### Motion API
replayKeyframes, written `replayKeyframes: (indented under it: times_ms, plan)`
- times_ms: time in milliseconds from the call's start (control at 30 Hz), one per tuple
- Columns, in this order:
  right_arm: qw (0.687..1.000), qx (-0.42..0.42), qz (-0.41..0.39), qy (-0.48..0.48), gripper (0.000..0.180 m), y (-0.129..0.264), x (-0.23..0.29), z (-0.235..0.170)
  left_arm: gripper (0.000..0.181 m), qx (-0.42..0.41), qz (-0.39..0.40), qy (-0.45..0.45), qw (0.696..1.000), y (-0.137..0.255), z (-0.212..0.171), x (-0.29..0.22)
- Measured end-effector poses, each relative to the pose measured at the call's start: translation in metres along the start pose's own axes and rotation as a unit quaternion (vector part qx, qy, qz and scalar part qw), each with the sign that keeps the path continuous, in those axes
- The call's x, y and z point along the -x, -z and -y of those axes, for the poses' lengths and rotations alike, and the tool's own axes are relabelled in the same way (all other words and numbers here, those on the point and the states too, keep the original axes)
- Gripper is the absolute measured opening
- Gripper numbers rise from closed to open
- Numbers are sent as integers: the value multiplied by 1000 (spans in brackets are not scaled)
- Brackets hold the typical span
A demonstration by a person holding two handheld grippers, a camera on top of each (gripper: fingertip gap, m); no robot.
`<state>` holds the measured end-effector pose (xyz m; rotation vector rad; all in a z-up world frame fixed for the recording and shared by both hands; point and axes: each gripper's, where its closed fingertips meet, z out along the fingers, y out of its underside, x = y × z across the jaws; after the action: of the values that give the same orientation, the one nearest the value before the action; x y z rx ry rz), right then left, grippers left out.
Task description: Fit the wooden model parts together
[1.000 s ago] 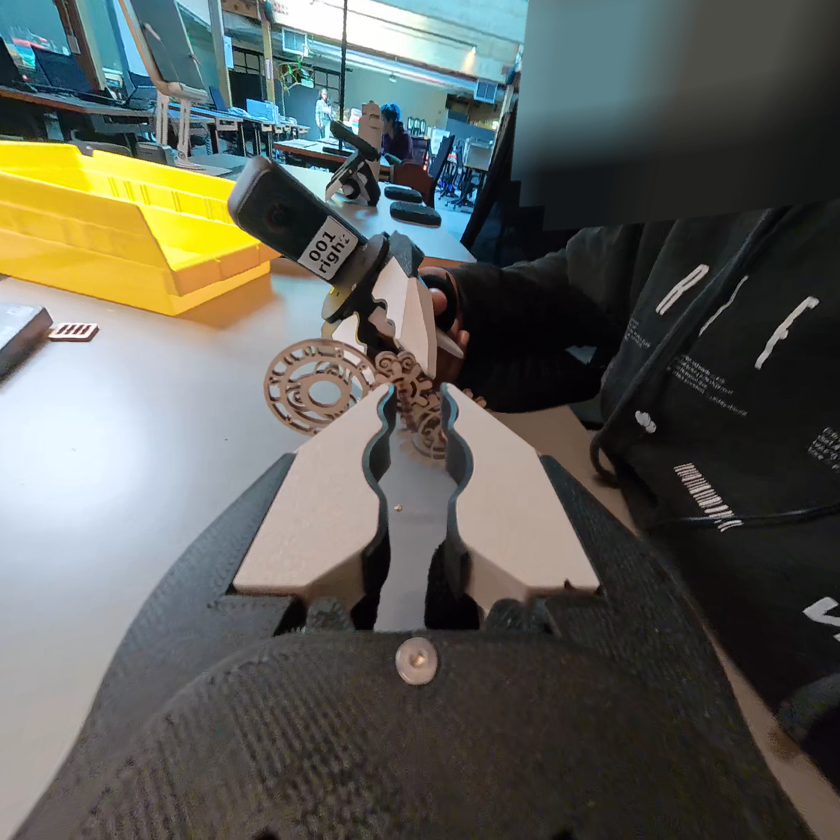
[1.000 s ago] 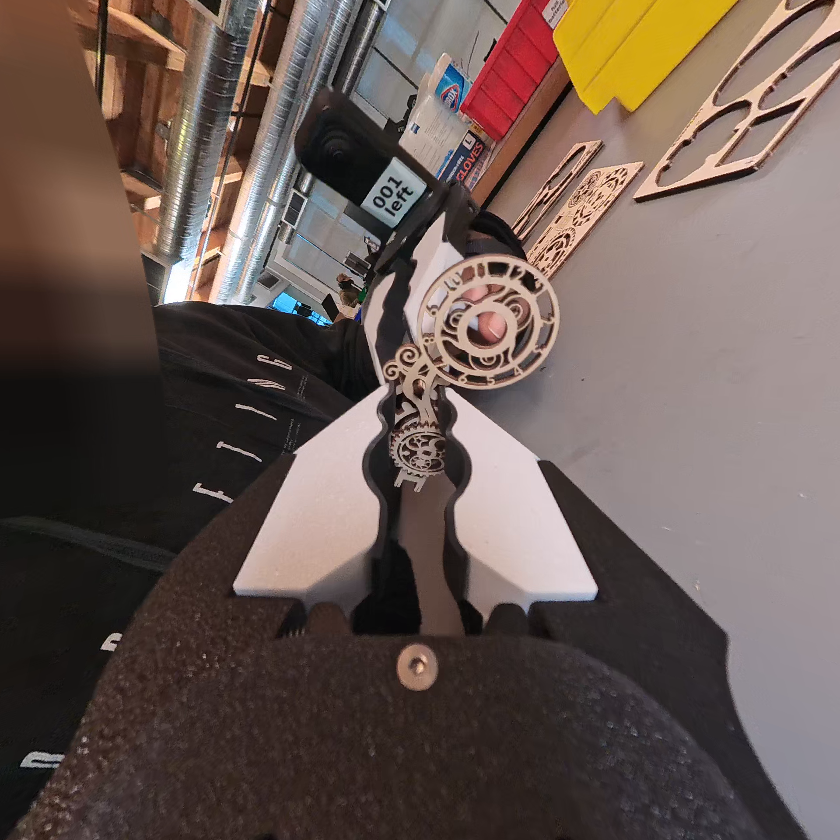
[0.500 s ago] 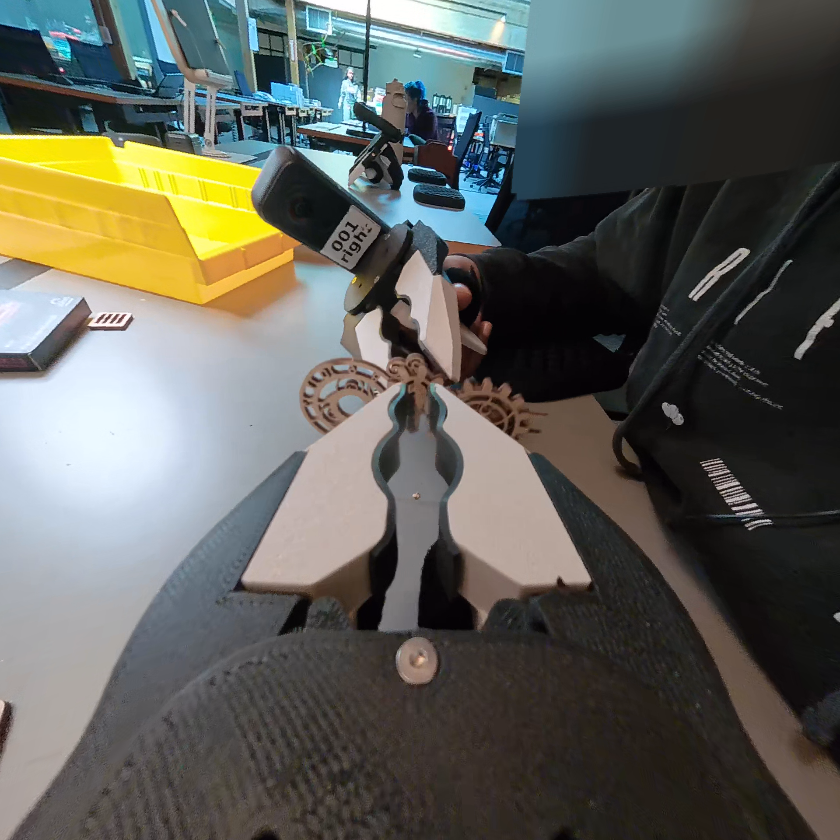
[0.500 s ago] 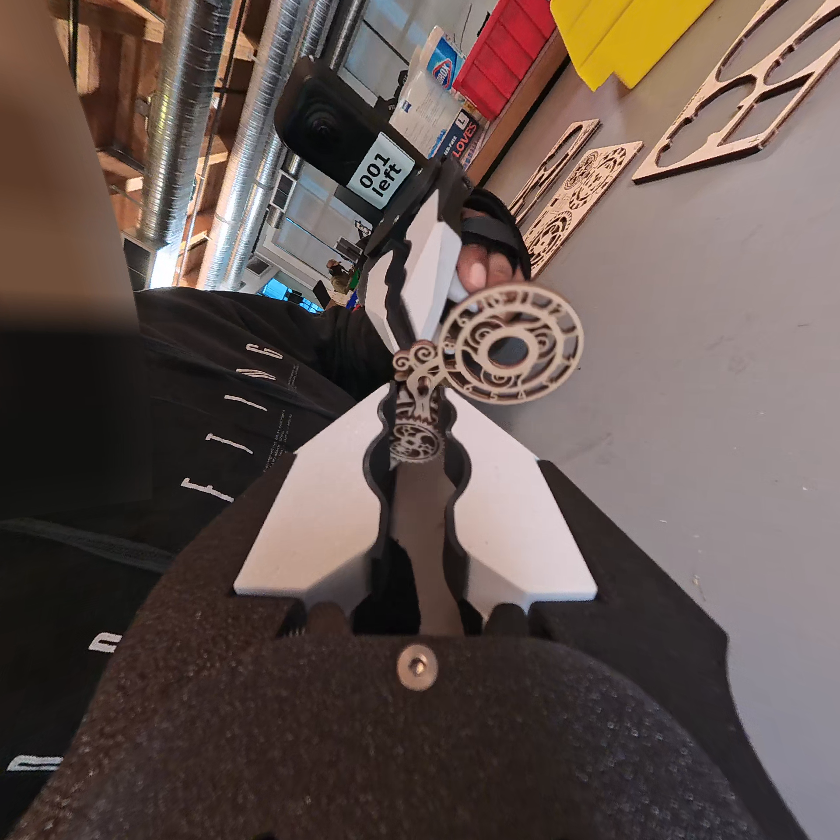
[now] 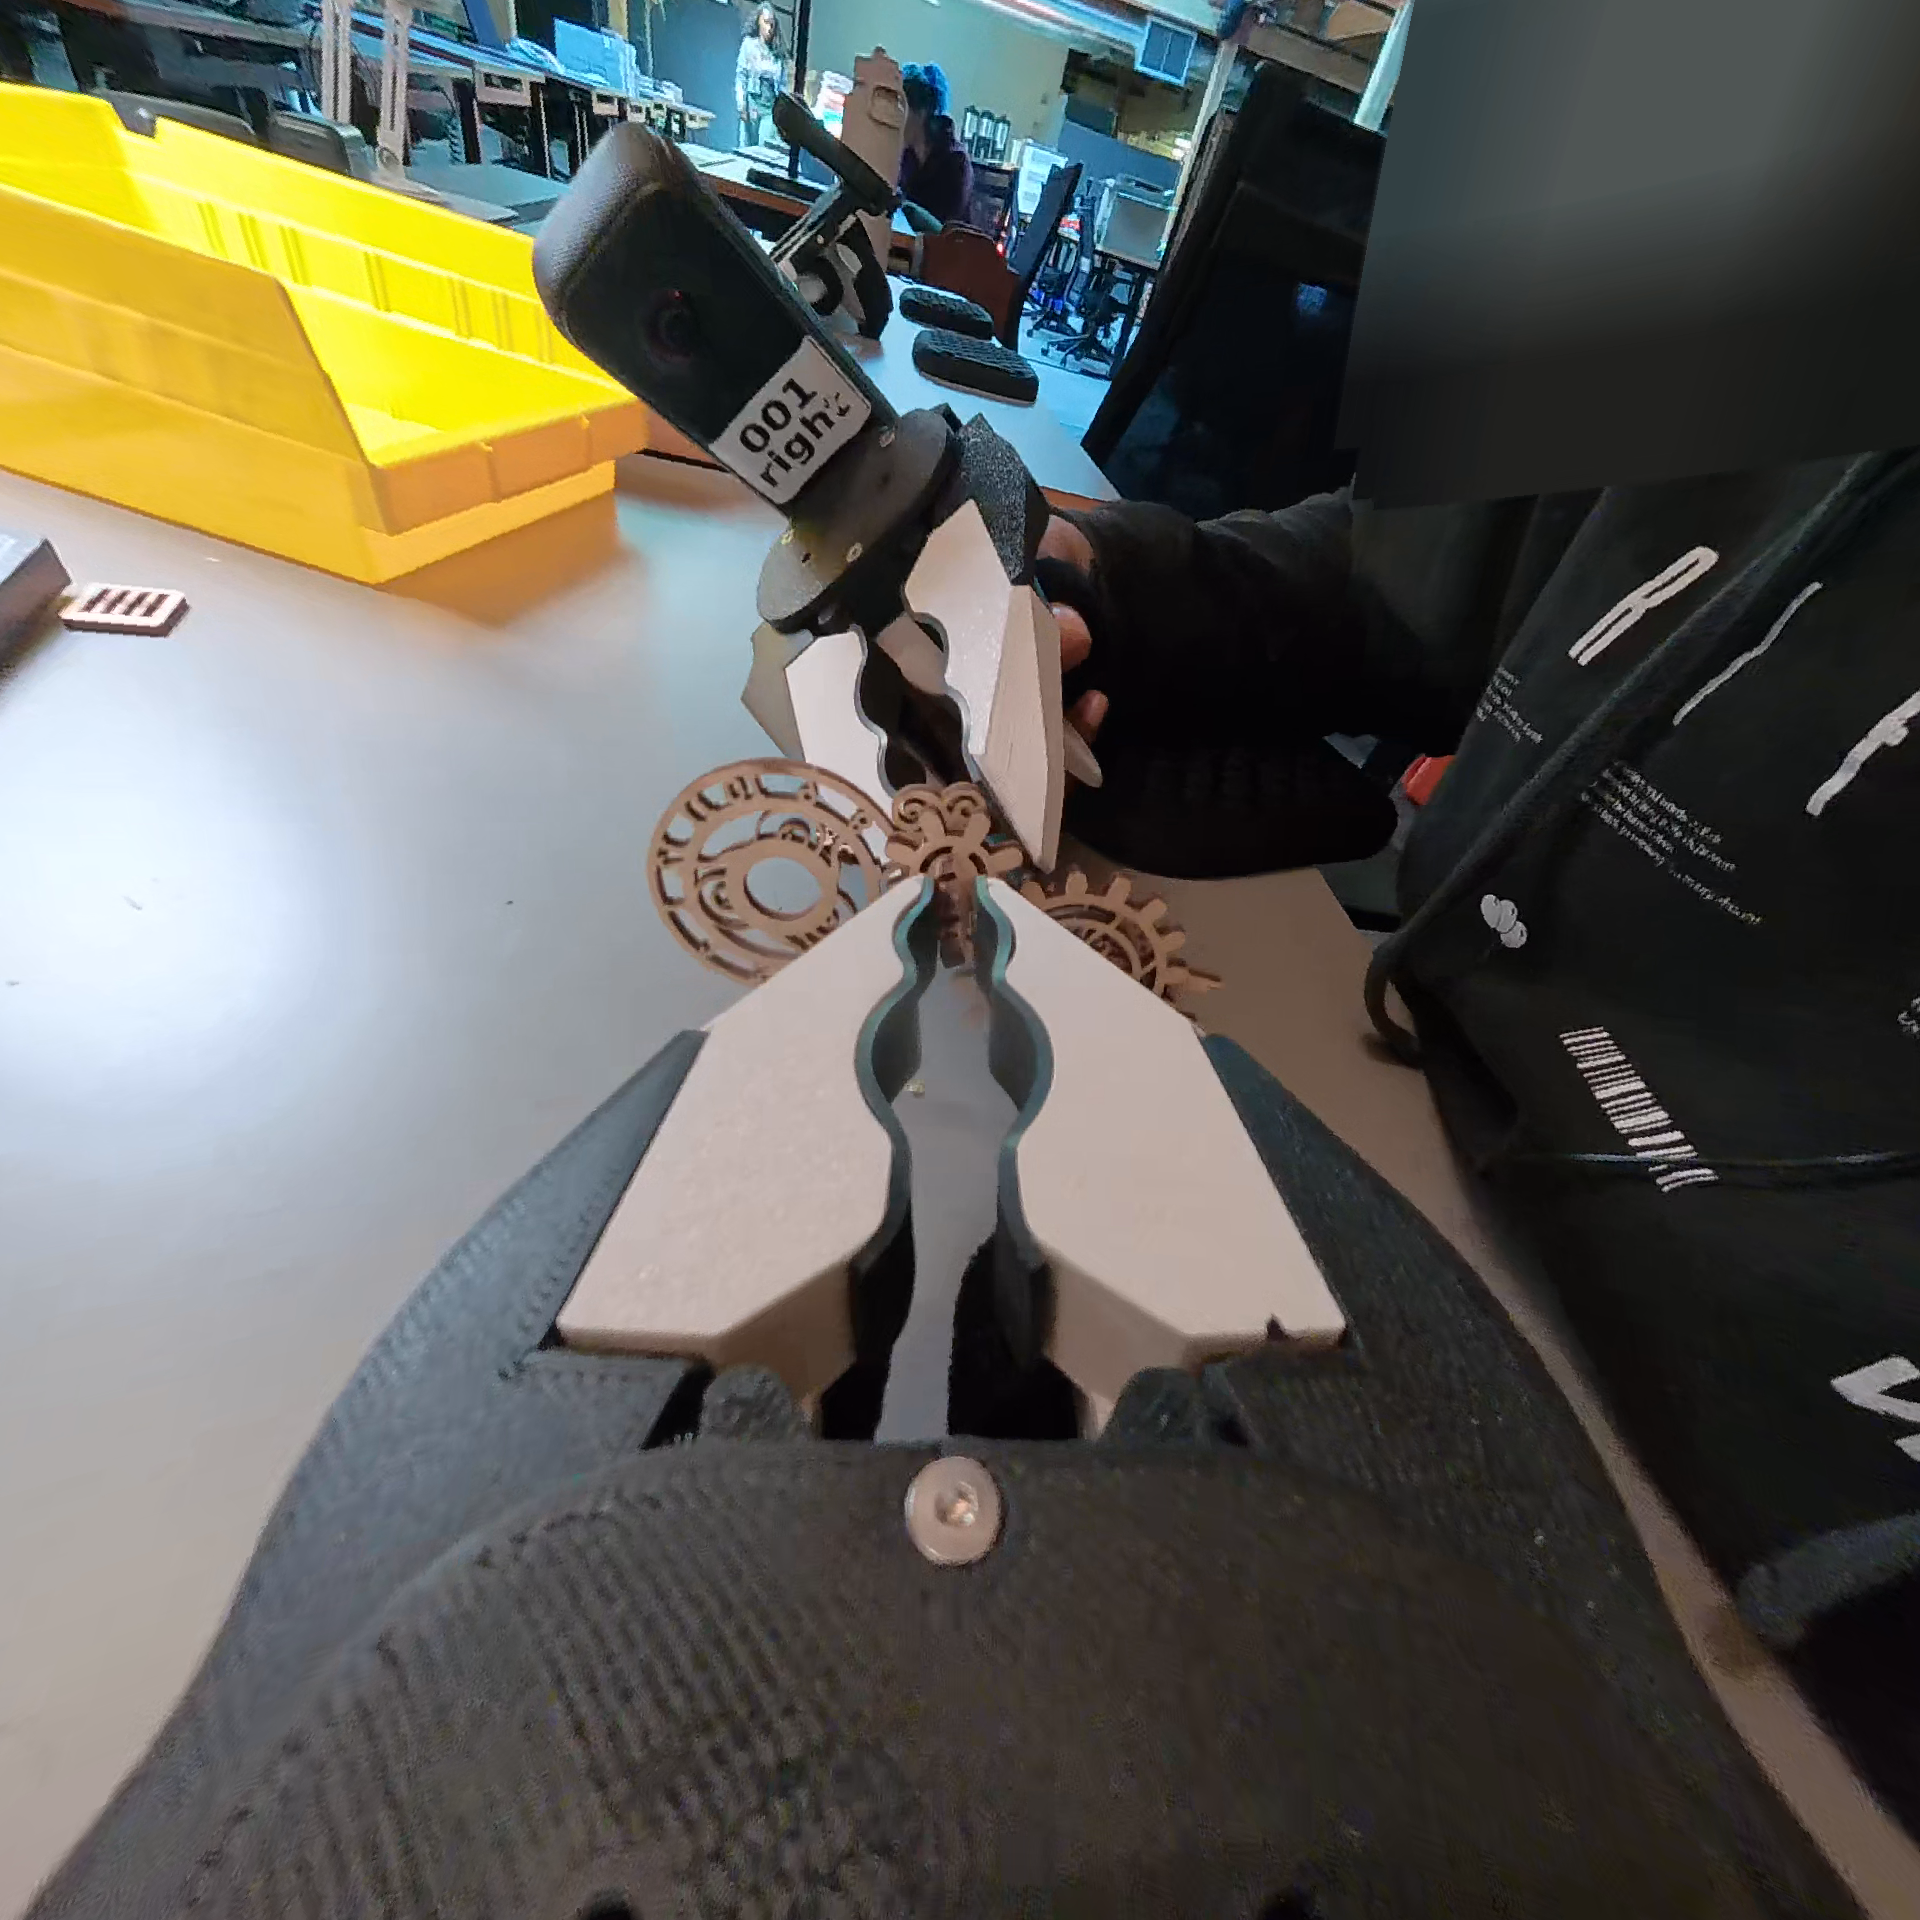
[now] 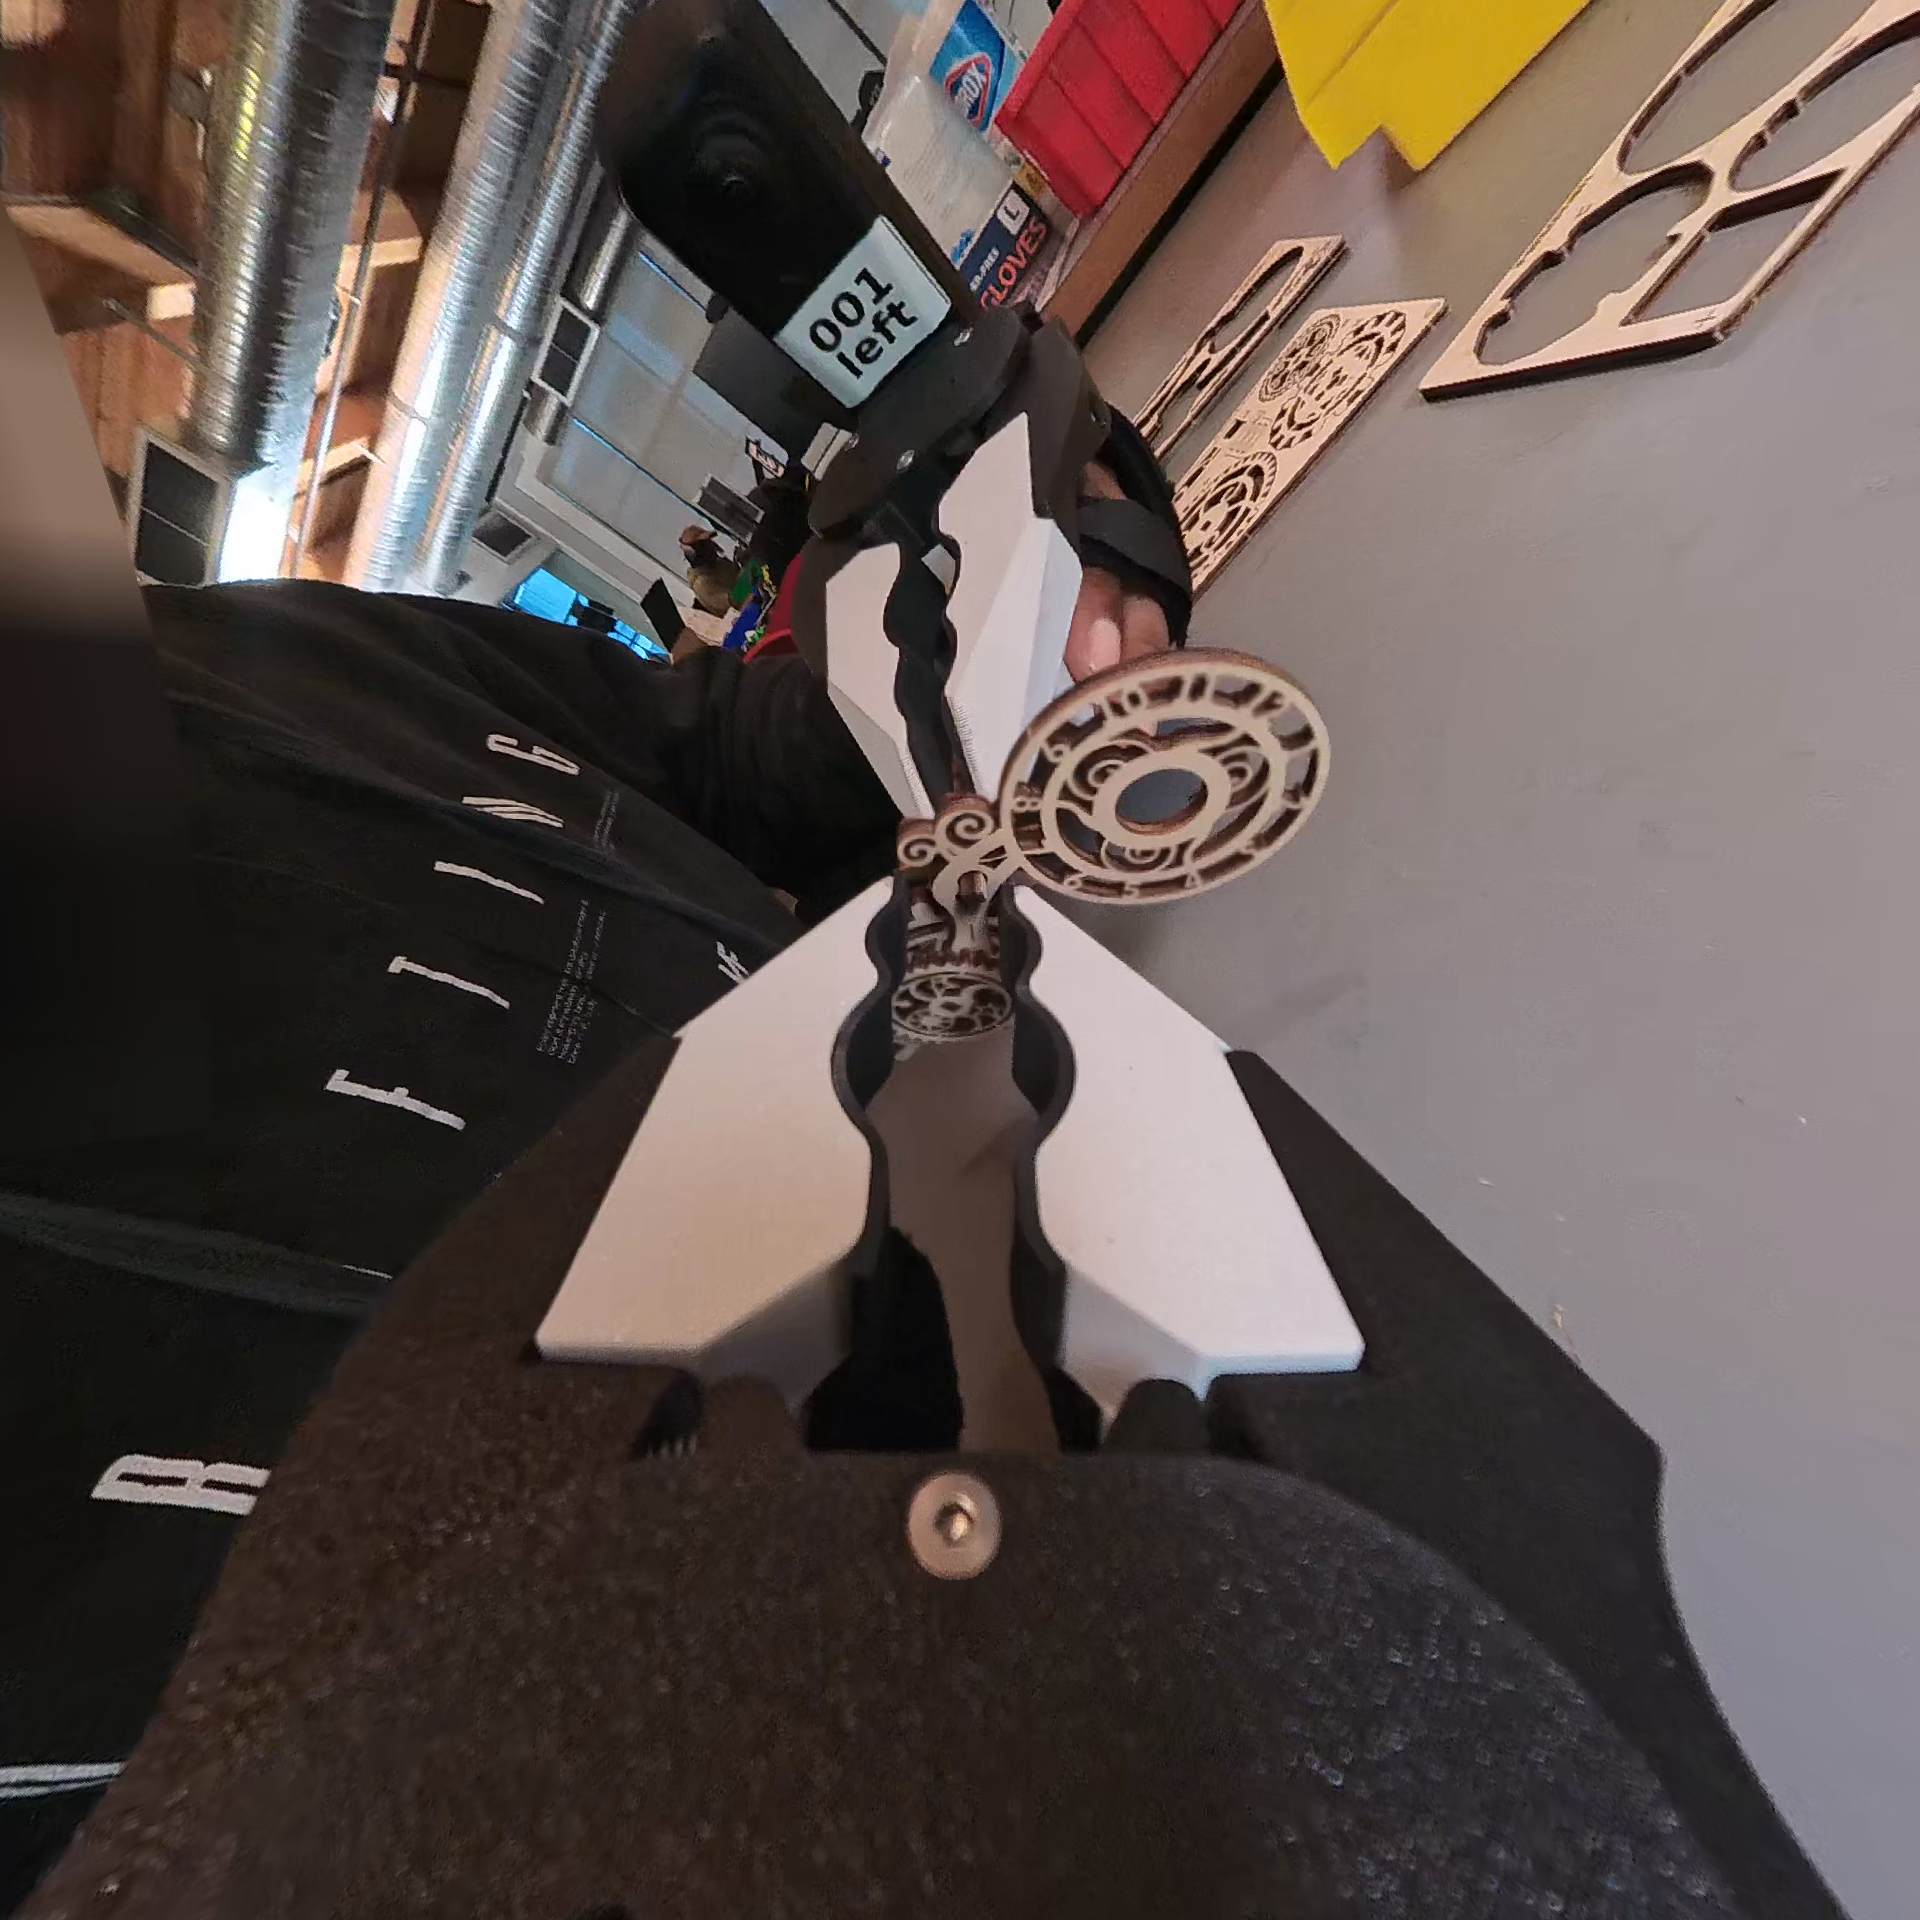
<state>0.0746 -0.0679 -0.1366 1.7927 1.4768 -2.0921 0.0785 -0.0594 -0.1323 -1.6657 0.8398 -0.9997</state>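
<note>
A fretwork wooden model part hangs in the air between my grippers, above the grey table (image 5: 312,935). It has a clock-face disc (image 5: 764,883), a scroll ornament (image 5: 951,836) and a toothed gear (image 5: 1122,935). My left gripper (image 5: 951,894) is shut on the thin middle below the scroll. My right gripper (image 6: 956,899) is shut on the gear end (image 6: 951,997), with the disc (image 6: 1164,779) sticking out to the right. The two grippers meet tip to tip. I cannot tell whether the wood is one piece or two joined.
A yellow bin (image 5: 260,343) stands at the back left, with a small slotted wooden piece (image 5: 125,608) before it. Cut-out wooden sheets (image 6: 1662,187) (image 6: 1299,416) lie on the table. The person's black hoodie (image 5: 1662,935) is close on the right. Left and right tips are no more than a few centimetres apart.
Both grippers have turned with the wood held in them. The disc has tipped from facing the right wrist camera to lying flatter. The gear has swung out to the right in the left wrist view.
</note>
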Motion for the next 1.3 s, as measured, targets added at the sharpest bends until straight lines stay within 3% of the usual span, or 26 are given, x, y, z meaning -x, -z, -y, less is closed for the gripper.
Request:
replayKeyframes:
  times_ms: [233,300,467,733,900,1033,1167,1300]
  plan:
    - [999,-1,23,-22,15,-1,4,-1,3,4,34,-146,989,2,3,-4]
    - [998,-2,54,-36,28,-1,12,-1,1,11,36,-184,982,2,2,-7]
    - [996,-4,70,-47,32,-1,15,0,1,18,50,-229,972,2,2,-9]
    - [998,-21,61,-23,36,0,16,5,1,-35,32,-138,989,5,12,-6]
    - [997,-68,28,38,26,13,14,24,1,-71,13,-94,993,9,21,-7]
    - [986,-80,-12,147,21,17,21,29,1,-92,4,-70,993,12,26,-6]
    - [952,-66,-86,288,17,7,22,27,1,-99,-7,-63,993,11,27,-10]
    - [924,-58,-123,358,17,3,25,26,2,-108,-25,-54,992,13,29,-14]
